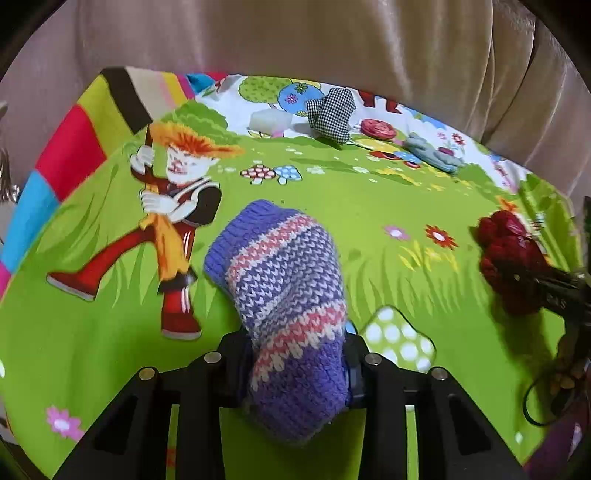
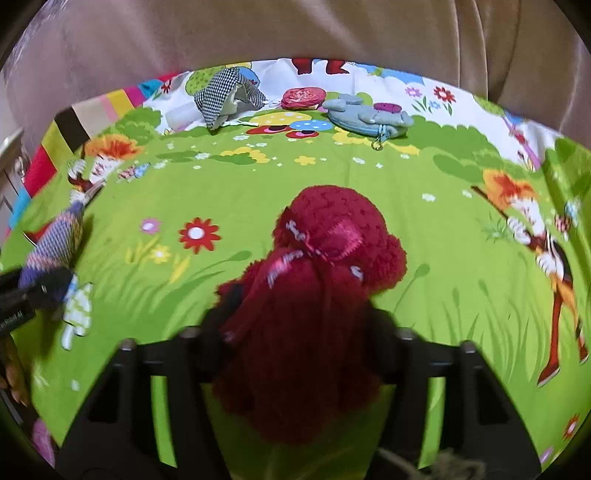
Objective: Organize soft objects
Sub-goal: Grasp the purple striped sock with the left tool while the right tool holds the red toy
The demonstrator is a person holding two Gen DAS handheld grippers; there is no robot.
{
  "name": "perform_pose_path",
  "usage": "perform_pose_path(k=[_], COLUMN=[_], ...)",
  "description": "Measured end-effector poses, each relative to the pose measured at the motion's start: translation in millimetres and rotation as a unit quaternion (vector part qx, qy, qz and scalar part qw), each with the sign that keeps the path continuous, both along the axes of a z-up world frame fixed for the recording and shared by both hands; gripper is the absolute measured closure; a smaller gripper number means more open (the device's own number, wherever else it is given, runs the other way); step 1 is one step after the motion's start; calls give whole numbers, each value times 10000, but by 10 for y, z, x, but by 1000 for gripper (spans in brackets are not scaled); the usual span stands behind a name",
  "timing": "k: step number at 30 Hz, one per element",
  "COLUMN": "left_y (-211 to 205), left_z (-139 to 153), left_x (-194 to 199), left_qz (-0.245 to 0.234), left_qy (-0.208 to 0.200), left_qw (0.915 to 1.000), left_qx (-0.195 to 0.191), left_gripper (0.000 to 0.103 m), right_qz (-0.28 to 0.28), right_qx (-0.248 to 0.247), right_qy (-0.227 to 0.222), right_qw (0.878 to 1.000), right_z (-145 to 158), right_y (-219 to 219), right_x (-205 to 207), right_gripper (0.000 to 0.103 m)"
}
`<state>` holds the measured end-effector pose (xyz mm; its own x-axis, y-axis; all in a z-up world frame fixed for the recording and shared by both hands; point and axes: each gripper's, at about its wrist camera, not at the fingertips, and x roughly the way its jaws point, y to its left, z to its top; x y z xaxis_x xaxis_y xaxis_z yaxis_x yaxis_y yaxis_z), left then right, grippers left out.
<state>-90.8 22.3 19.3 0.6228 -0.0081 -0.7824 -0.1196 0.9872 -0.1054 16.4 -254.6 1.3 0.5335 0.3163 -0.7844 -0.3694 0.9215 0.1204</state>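
Observation:
A knitted sock (image 1: 284, 266) in purple, pink and white stripes sticks forward out of my left gripper (image 1: 297, 354), whose jaws are shut on its lower part. The sock's cuff rests on the green cartoon sheet (image 1: 369, 206). My right gripper (image 2: 299, 332) is shut on a dark red fluffy piece (image 2: 332, 236) with a satin bow. In the left wrist view that red piece (image 1: 506, 243) sits at the right edge, held by the right gripper (image 1: 554, 291). In the right wrist view the sock (image 2: 55, 240) and the left gripper (image 2: 22, 291) are at the far left.
Along the far edge of the sheet lie a black-and-white checked pouch (image 2: 221, 92), a round red fabric item (image 2: 303, 98) and a grey-blue elephant pouch (image 2: 369, 114). A white block (image 1: 267, 120) sits left of the checked pouch. Beige upholstery (image 2: 295, 29) rises behind.

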Motion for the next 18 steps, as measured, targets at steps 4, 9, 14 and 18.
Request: perform_pose_path(k=[4, 9, 14, 18], left_y=[19, -91, -306, -485], left_z=[99, 128, 178, 260], left_x=[-281, -532, -690, -797], left_qz=[-144, -292, -546, -771], left_qy=[-164, -196, -201, -248], left_qw=[9998, 9994, 9983, 9967], left_qx=[35, -15, -5, 101], left_gripper=[66, 66, 66, 66], right_qz=[-157, 22, 193, 226], right_qx=[618, 634, 531, 578], right_qy=[153, 34, -52, -119], right_qw=[9978, 9980, 9984, 9980], right_z=[81, 187, 304, 350], right_y=[-14, 56, 0, -159], right_x=[-291, -731, -1055, -1339], right_gripper=[55, 55, 55, 55])
